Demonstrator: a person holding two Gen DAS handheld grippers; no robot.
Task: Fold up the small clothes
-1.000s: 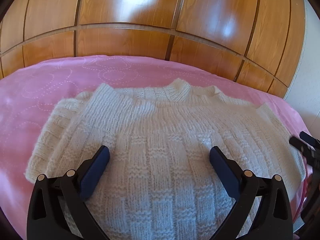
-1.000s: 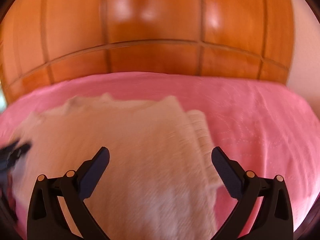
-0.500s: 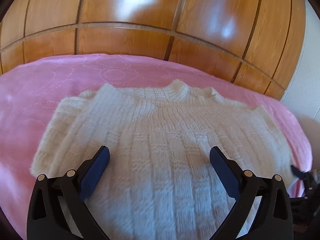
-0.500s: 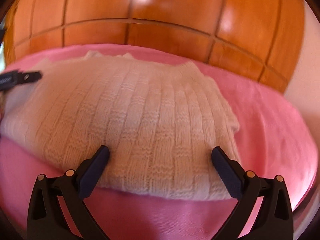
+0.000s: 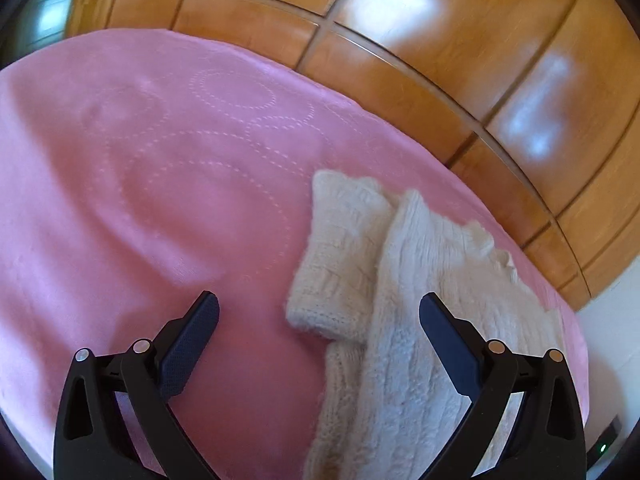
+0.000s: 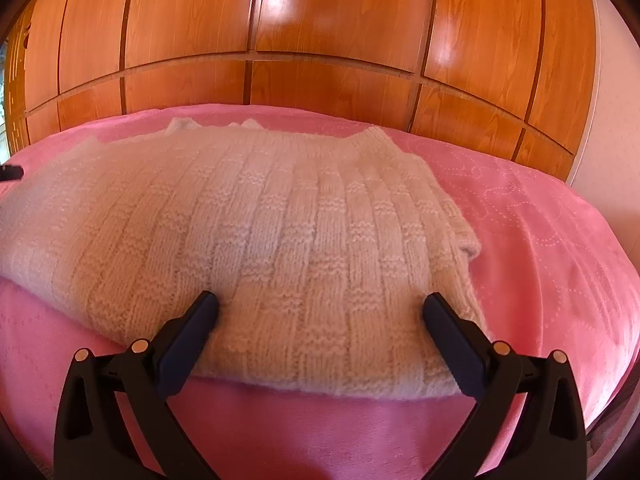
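Fingers of both grippers stood wide apart, clamped on nothing. On the left gripper (image 5: 319, 312), one finger hung over the bare pink quilted bedspread (image 5: 140, 168) and the other over the cream cable-knit sweater (image 5: 420, 320), just inside its folded sleeve edge; the tool pointed along the sweater's side. On the right gripper (image 6: 321, 312), both fingers hovered low over the sweater (image 6: 260, 232) near its hem, aimed toward its collar. It lay flat on the bedspread (image 6: 540, 240), in front of the glossy orange wooden panelled wall (image 6: 320, 32).
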